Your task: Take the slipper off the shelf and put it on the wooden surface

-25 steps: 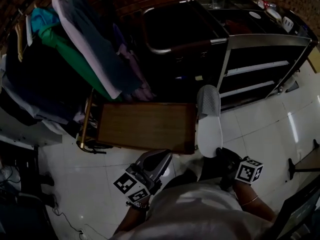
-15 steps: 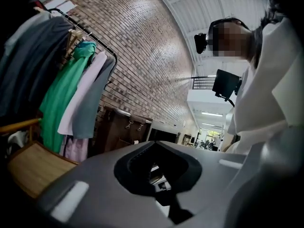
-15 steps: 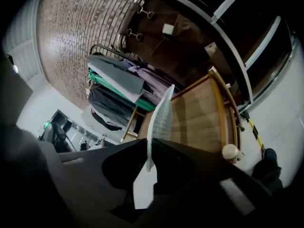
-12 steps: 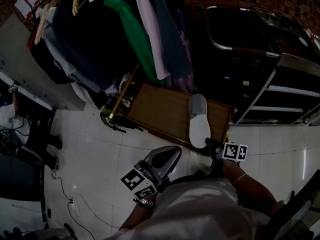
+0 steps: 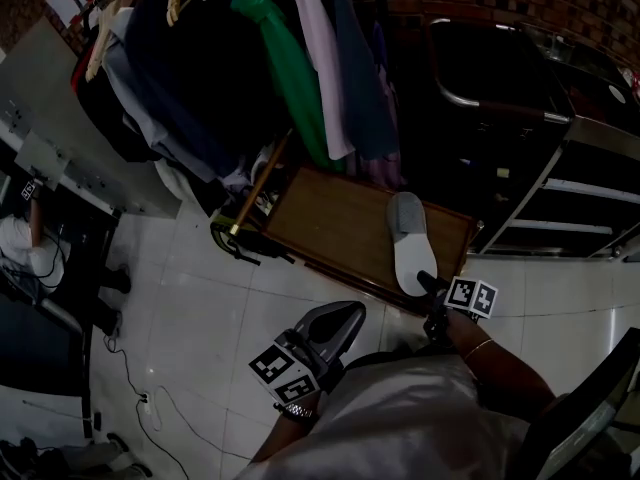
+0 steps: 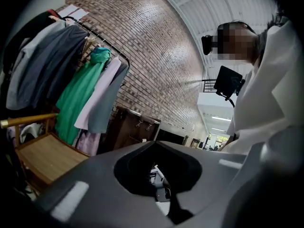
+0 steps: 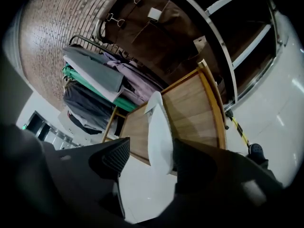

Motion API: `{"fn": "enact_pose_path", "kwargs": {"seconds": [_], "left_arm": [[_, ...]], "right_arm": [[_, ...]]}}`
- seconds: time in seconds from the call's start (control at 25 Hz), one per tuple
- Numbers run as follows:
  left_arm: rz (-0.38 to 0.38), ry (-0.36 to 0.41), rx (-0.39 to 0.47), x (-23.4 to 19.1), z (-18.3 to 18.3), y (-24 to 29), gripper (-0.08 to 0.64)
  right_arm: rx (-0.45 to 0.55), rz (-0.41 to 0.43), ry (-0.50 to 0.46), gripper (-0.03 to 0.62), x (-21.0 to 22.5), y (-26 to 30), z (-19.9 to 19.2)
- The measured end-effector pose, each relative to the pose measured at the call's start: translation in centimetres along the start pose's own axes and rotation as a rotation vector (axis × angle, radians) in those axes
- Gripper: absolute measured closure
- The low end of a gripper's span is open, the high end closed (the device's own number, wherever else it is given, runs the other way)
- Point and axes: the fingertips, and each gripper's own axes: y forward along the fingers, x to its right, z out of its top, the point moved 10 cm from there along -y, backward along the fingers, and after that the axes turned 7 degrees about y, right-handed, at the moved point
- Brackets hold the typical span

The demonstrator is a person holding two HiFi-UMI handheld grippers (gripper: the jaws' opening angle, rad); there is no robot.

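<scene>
A white slipper with a grey toe lies on the low wooden platform, near its right end, heel toward me and jutting over the front edge. My right gripper is at that heel. In the right gripper view the slipper stands edge-on between the jaws of the right gripper, which are opening; the left pad is clear of it. My left gripper hangs low by my body over the tiled floor, jaws together and holding nothing; the left gripper points up past the platform.
A rack of hanging clothes overhangs the platform's back. A dark metal shelf unit stands to the right. A person sits at a desk at far left. A cable lies on the white tiles.
The slipper went from hanging over the floor right of the platform to lying on the wood. The right jaws have parted from it. The left gripper stayed put.
</scene>
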Motion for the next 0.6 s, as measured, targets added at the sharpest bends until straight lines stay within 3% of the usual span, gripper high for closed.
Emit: {"fn": "enact_pose_path", "kwargs": {"seconds": [0.32, 0.48, 0.6], "left_arm": [[-0.157, -0.04, -0.062, 1.0, -1.1, 3.4, 0.561], [-0.252, -0.054, -0.087, 2.2, -1.3, 5.5, 0.561], [-0.301, -0.055, -0.096, 2.6, -1.5, 6.8, 0.561]], "right_arm": [[-0.061, 0.1, 0.023, 0.287, -2.0, -3.9, -2.1], [0.016, 0.066, -0.024, 0.285, -2.1, -5.9, -1.6], [0.089, 0.108, -0.068, 0.285, -2.7, -8.8, -1.4]]}}
